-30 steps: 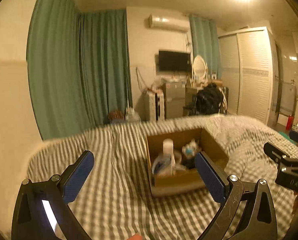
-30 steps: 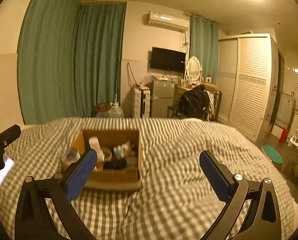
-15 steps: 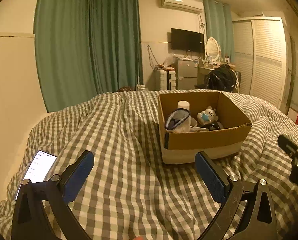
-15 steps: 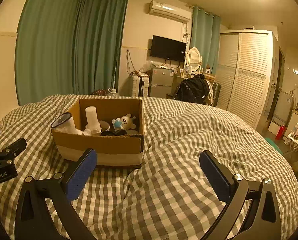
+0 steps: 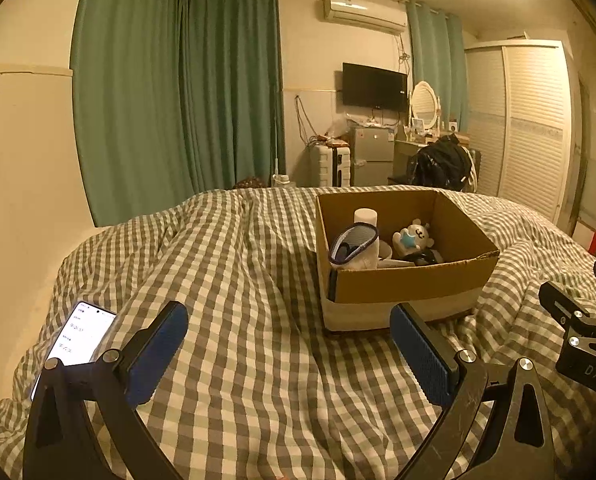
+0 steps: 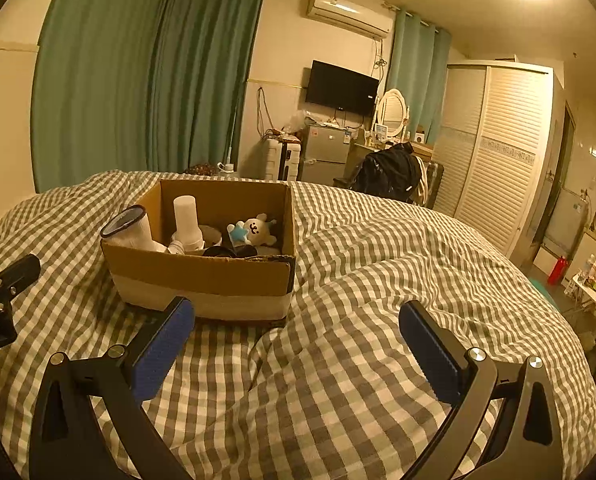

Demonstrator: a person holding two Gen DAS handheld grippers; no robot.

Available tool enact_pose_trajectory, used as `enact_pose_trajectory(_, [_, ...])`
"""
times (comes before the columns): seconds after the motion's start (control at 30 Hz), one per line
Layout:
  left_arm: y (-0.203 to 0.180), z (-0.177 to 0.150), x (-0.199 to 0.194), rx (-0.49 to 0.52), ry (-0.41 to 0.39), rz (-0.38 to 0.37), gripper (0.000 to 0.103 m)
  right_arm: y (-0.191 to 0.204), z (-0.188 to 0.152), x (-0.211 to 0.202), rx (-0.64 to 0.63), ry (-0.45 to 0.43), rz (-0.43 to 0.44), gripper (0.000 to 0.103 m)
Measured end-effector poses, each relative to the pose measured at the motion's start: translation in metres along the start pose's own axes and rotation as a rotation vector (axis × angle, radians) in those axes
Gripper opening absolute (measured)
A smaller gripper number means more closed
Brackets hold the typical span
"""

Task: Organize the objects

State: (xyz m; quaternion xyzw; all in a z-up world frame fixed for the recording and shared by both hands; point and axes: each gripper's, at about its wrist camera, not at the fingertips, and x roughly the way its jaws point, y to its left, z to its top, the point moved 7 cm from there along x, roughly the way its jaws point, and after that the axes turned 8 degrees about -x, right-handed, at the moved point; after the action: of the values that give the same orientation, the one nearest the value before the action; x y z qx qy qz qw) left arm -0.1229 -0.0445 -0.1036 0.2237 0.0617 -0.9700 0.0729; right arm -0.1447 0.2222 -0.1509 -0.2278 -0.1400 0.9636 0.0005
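A cardboard box (image 5: pixel 414 280) (image 6: pixel 201 276) sits on the grey checked bedspread (image 5: pixel 257 280) (image 6: pixel 378 280). Inside stand a white bottle (image 5: pixel 365 216) (image 6: pixel 185 216), a cup with a dark rim (image 5: pixel 354 240) (image 6: pixel 127 226), a small white plush toy (image 5: pixel 414 236) (image 6: pixel 253 230) and dark items I cannot make out. My left gripper (image 5: pixel 289 340) is open and empty, short of the box's near left corner. My right gripper (image 6: pixel 298 336) is open and empty, in front of the box's right end.
A lit phone (image 5: pixel 77 340) lies on the bedspread at the left. Green curtains (image 5: pixel 177 100), a suitcase (image 5: pixel 334 166), a small fridge (image 5: pixel 372 156), a bag-covered chair (image 5: pixel 440 164) and a louvred wardrobe (image 5: pixel 530 128) stand beyond the bed.
Both grippers have dropped lower and come closer to the box, which now looks larger. The phone has come into the left view. Both stay open.
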Motion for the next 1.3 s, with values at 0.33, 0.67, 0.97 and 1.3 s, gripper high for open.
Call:
enact_pose_trajectory(0.33, [0.0002,-0.0026,0.0013,0.009,0.010,0.010,0.103,0.0044,-0.0024,0.0062,-0.004,0.023,0.004,0.103])
enact_pose_trajectory(0.67, [0.0009,-0.0039,0.0012,0.011,0.020,0.009,0.103,0.0043,-0.0026,0.0052,-0.004,0.025,0.003,0.103])
enact_pose_trajectory(0.97, [0.0010,-0.0043,0.0020,0.012,0.024,0.013,0.103,0.0043,-0.0028,0.0051,-0.004,0.027,0.003,0.103])
enact_pose_trajectory(1.3, [0.0009,-0.0047,0.0027,0.010,0.027,0.012,0.103,0.0045,-0.0033,0.0051,-0.003,0.029,0.003,0.103])
